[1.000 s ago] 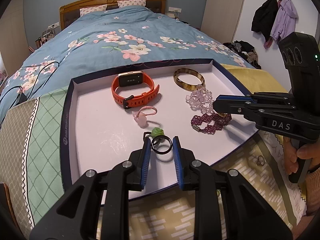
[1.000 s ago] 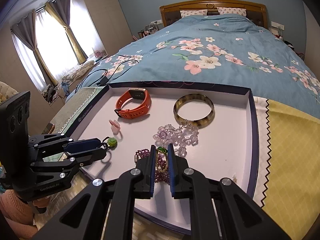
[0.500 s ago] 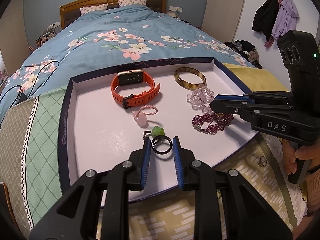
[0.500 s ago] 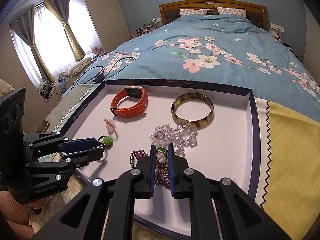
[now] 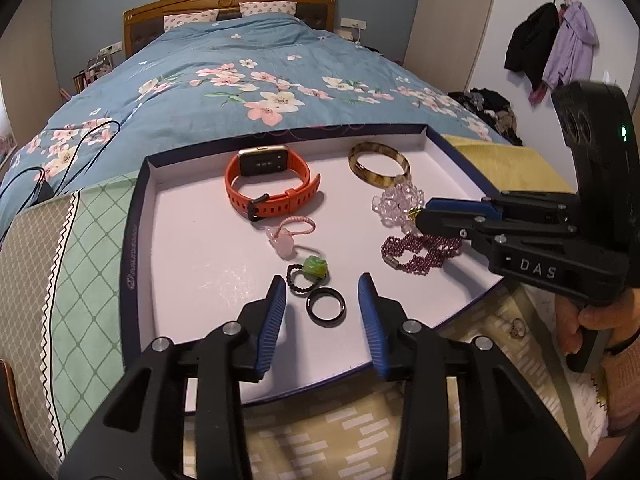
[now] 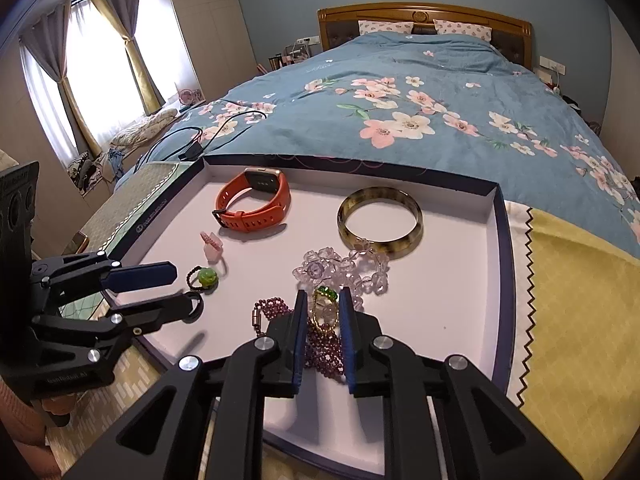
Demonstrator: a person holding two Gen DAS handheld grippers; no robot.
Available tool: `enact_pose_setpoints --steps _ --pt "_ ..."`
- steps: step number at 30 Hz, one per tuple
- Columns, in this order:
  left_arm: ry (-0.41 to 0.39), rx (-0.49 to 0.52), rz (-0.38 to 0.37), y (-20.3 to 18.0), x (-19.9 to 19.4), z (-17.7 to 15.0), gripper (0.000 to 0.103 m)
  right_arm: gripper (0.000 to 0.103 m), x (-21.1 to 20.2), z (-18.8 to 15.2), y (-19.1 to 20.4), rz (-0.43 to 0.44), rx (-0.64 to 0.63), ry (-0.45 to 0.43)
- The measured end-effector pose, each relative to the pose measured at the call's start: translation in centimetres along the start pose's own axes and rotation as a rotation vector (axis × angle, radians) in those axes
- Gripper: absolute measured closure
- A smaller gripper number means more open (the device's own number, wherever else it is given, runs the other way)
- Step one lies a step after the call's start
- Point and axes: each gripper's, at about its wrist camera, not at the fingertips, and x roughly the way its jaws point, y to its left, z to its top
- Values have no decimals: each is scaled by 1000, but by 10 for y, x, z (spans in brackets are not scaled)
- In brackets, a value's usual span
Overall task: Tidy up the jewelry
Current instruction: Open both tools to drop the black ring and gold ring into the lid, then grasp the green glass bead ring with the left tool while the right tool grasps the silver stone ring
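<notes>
Left gripper (image 5: pixel 322 286) jaws have spread since a second ago and are opening; the black ring (image 5: pixel 326 306) they pinched now lies free between them on the white shallow tray (image 5: pixel 192 248), touching neither pad. Right gripper (image 6: pixel 323 300) jaws also opening, a gold ring with green stone (image 6: pixel 326 307) between them above the purple beaded bracelet (image 6: pixel 320 350); contact unclear. Orange smartwatch (image 5: pixel 269 184) and tortoiseshell bangle (image 5: pixel 379 163) sit at the far side.
</notes>
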Motion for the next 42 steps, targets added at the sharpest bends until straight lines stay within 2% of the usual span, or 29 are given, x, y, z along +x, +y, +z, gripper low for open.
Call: enact_pose_setpoints --steps 2,10,18,21,23,28,31,42 --pt "-20 -11 9 1 -7 1 64 77 -4 0 -1 0 7 -11" --pt "-89 -28 -16 5 -44 -6 61 70 -29 -6 -4 32 35 -61" --pt "-106 41 -95 -14 -79 -39 58 63 -73 -29 -1 68 29 -116" --pt "-87 68 -112 -23 -76 -51 58 60 -86 -47 1 73 21 -109" --pt "-61 78 -122 -29 -69 -57 58 55 -89 -60 2 46 13 -86" --pt "5 76 -137 -36 -47 -64 58 55 -78 -83 3 13 9 -1" --pt "41 70 -138 -38 -36 -62 58 55 -69 -89 5 8 3 32" --pt "63 70 -131 -43 -21 -52 60 55 -61 -91 15 -15 -34 55"
